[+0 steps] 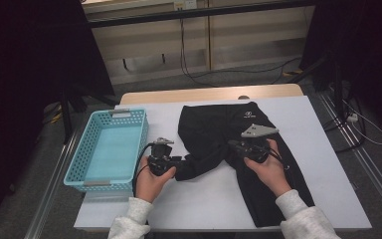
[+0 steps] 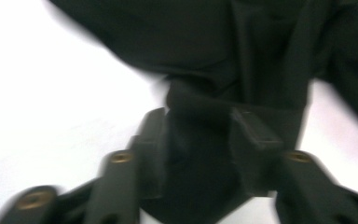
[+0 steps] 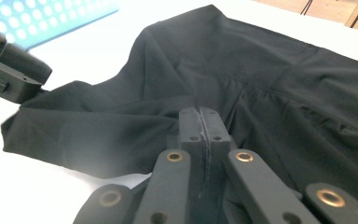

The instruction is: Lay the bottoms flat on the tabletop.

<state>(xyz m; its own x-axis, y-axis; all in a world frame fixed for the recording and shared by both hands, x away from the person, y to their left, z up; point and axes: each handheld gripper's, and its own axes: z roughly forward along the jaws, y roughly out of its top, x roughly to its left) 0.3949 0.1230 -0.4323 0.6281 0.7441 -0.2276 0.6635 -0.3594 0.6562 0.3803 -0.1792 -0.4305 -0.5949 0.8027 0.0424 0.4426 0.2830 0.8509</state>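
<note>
Basket (image 1: pixel 110 149) sits empty just left of the left hand-held gripper (image 1: pixel 176 167). Left hand-held gripper: jaws part spread, bunched end of the black shorts (image 1: pixel 214 137) between them; pad contact unclear, view blurred. Right hand-held gripper (image 3: pixel 200 122): jaws pressed together, pinching a thin fold mid-shorts. Shorts lie on the white worktop (image 1: pixel 323 164), spread ahead of and between both.

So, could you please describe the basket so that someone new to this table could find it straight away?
Start from the white table top and the black garment spread across its middle. At the table's left edge, beside the left gripper, sits the basket. It is light blue, rectangular and perforated, the one coloured thing there.
</note>
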